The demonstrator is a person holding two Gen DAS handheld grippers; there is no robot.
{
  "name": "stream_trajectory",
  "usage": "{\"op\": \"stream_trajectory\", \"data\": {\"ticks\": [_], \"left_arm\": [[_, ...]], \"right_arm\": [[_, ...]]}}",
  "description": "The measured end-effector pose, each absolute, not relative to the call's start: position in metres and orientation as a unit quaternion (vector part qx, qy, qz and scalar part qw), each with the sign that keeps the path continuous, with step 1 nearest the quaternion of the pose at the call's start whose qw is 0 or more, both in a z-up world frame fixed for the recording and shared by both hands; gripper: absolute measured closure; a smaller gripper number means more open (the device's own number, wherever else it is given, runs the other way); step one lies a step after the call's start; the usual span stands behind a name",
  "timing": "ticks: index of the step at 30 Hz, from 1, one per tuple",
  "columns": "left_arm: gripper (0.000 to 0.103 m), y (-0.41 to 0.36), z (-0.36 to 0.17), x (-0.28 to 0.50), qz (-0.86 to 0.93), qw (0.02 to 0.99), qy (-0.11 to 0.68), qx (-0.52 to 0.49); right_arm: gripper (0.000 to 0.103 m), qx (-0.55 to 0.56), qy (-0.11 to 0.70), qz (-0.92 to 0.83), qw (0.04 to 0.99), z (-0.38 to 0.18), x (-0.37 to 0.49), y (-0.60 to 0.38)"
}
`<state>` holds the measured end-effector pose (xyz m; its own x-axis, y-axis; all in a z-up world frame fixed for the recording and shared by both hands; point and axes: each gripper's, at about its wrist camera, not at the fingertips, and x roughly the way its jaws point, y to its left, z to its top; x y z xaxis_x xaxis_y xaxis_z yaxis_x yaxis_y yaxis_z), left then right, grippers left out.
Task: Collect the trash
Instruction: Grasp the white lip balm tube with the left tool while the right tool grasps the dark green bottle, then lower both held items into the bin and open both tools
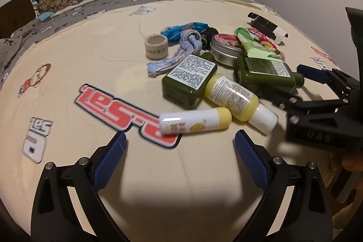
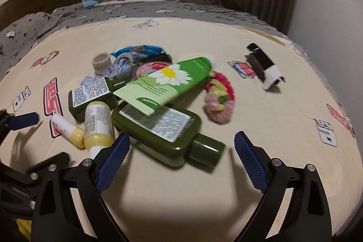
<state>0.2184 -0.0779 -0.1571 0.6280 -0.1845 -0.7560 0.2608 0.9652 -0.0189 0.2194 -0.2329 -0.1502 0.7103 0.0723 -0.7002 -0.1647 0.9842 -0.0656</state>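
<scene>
Left gripper (image 1: 179, 146) hovering over cream sheet (image 1: 90, 65), fingers spread wide, gripping nothing. White-and-yellow tube (image 1: 195, 120) lying just beyond its tips at 12 o'clock, touching yellow bottle (image 1: 233, 98) at 1 o'clock.

Right gripper (image 2: 181, 146) also gaping, empty. Dark green bottle (image 2: 163, 126) lying between its tips at 12 o'clock, cap (image 2: 207, 150) pointing toward 3 o'clock. Green daisy tube (image 2: 168, 83) resting across bottle. Black-and-white box (image 2: 263, 66) sitting well apart at 2 o'clock.
</scene>
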Motion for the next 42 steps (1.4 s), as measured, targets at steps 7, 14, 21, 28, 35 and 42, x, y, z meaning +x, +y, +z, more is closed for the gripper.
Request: {"op": "stream_trajectory", "data": {"ticks": [7, 14, 21, 28, 35, 42], "left_arm": [[0.016, -0.080, -0.162, 0.235, -0.129, 0.900, 0.415, 0.042], [0.035, -0.086, -0.161, 0.238, -0.141, 0.897, 0.417, 0.044], [0.039, -0.077, -0.156, 0.218, -0.150, 0.896, 0.417, 0.032], [0.039, -0.065, -0.139, 0.165, -0.151, 0.904, 0.398, 0.036], [0.039, -0.049, -0.118, 0.094, -0.157, 0.916, 0.367, 0.028], [0.039, -0.038, -0.136, 0.032, -0.170, 0.907, 0.384, 0.029]], "right_arm": [[0.023, -0.038, 0.392, 0.110, 0.912, -0.157, 0.234, -0.237], [0.050, -0.030, 0.384, 0.117, 0.916, -0.156, 0.224, -0.241], [0.056, -0.017, 0.380, 0.110, 0.918, -0.151, 0.199, -0.244], [0.056, 0.001, 0.358, 0.114, 0.927, -0.131, 0.139, -0.242], [0.056, -0.009, 0.344, 0.133, 0.929, -0.113, 0.069, -0.237], [0.056, -0.027, 0.384, 0.169, 0.907, -0.134, 0.014, -0.231]]}}
